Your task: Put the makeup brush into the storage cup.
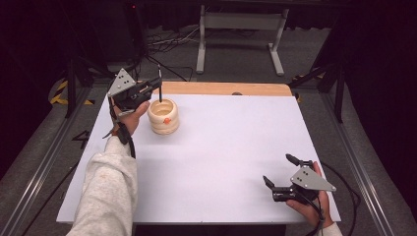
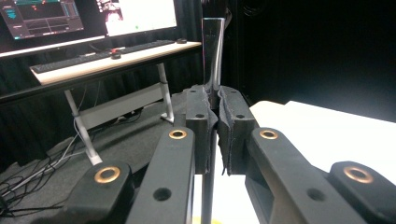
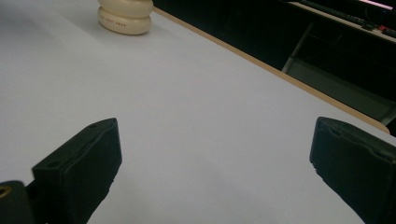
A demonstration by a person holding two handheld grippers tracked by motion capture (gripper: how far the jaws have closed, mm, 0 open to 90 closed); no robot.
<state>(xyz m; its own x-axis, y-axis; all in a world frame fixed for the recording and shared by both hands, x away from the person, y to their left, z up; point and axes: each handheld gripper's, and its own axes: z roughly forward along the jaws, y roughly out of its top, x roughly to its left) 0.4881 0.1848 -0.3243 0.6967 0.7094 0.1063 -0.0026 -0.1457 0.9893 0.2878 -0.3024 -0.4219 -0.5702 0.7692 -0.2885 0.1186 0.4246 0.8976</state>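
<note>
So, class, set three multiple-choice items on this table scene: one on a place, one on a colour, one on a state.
1. Where does the cup stand?
A. far left of the table
B. near right corner
C. on the floor

2. What colour is the cup?
A. blue
B. cream
C. black

3. How are the jaws of the left hand-held gripper?
A. wide open
B. shut on nothing
C. shut on a dark rod

Key: 1 A, the high view shows it by the far left edge. 2 B, its ribbed wall is cream. 3 C, the left gripper view shows the pads pressed on the upright rod, which hangs over the cup.
</note>
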